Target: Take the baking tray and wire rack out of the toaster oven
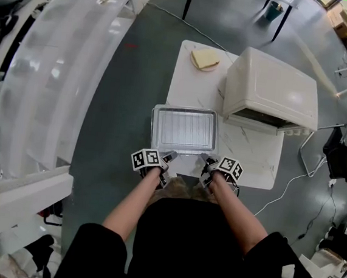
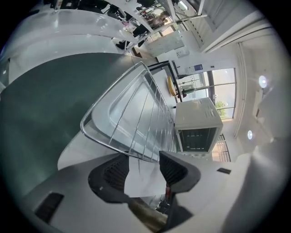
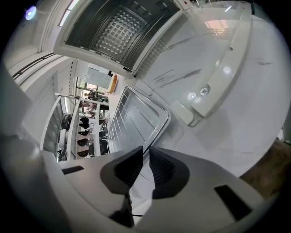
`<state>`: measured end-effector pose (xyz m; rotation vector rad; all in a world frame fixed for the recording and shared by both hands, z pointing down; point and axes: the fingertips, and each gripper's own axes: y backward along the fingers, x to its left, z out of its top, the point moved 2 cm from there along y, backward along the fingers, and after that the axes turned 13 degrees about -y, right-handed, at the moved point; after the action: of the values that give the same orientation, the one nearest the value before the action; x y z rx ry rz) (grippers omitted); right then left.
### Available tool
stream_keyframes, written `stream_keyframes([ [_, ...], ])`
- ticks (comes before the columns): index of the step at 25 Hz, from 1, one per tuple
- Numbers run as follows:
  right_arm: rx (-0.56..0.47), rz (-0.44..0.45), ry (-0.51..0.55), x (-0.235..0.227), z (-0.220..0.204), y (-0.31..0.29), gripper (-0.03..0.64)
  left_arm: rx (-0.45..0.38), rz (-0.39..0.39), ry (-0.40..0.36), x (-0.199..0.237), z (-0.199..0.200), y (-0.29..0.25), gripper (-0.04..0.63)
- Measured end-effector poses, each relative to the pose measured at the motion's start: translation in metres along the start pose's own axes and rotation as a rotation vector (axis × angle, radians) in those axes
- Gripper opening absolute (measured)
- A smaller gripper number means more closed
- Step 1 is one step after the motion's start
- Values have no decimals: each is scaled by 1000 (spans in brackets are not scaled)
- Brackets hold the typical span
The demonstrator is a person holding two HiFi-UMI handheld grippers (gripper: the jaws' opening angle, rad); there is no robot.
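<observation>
The baking tray lies on the white table with the wire rack on top of it, just left of the toaster oven. The oven's door hangs open and the cavity looks empty. My left gripper is at the tray's near left corner. Its jaws stand open, and the rack's rim runs just past the fingertips of this gripper, untouched. My right gripper is at the near right corner. In the right gripper view that gripper is shut on the tray's thin edge under the rack.
A yellowish flat thing lies at the table's far end. A white cable trails over the grey floor at the right, near a dark chair. A long white curved counter fills the left side.
</observation>
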<state>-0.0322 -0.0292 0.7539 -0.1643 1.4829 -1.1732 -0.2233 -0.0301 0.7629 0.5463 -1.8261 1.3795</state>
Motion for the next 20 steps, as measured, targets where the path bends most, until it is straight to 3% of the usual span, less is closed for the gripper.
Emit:
stream_keyframes([
  [13,-23,49,-44,-1,-1,-2,52,-179,-27,309,10,7,-8,218],
  [20,-43,72,-63,-2,5,-5,51,-181,-53,330,15,3,-6,219],
])
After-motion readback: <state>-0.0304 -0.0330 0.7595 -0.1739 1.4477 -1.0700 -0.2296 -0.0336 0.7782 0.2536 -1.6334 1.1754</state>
